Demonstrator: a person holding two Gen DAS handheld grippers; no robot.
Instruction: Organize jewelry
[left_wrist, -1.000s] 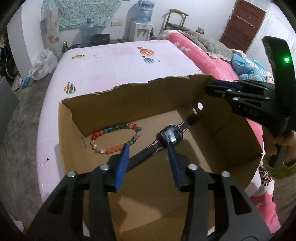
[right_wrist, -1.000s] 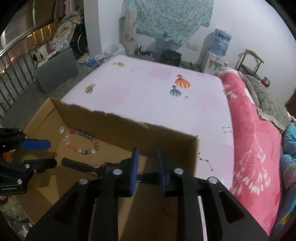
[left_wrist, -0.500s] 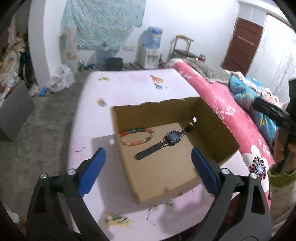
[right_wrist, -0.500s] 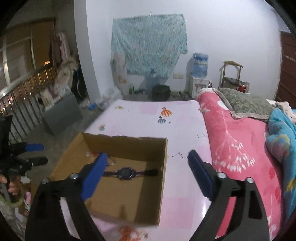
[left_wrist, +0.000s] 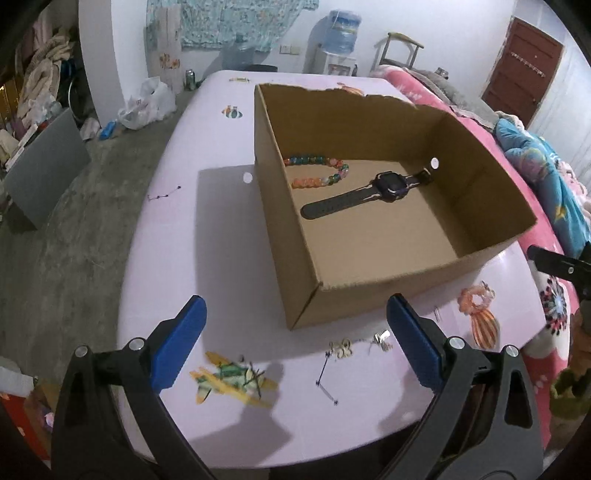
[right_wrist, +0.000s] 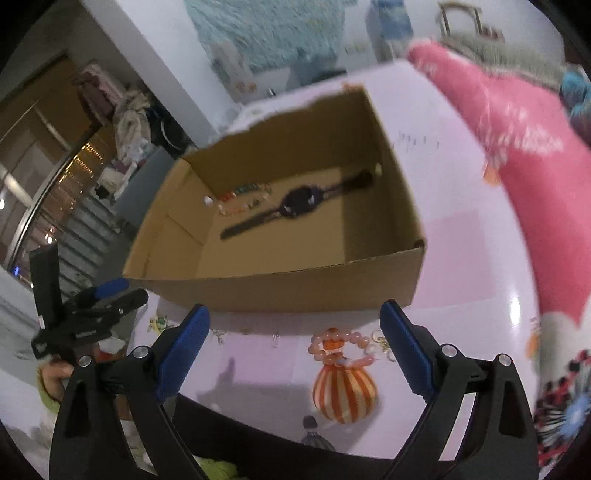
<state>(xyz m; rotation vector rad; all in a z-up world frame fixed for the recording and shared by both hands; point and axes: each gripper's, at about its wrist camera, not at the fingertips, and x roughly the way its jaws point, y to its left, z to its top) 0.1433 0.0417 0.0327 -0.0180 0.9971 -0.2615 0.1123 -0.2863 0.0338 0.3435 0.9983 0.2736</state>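
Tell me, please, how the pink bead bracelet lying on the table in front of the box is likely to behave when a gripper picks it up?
The pink bead bracelet is a loop of small round beads, so it will probably sag limply. It looks light. On the glossy table it may slide or roll if nudged.

Matt cardboard box (left_wrist: 369, 122), glossy tabletop (left_wrist: 229, 258)

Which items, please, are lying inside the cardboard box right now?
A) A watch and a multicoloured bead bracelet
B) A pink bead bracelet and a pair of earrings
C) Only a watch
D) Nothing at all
A: the left wrist view shows the watch and the multicoloured bead bracelet side by side on the floor of the cardboard box, while the pink bead bracelet lies outside on the table.
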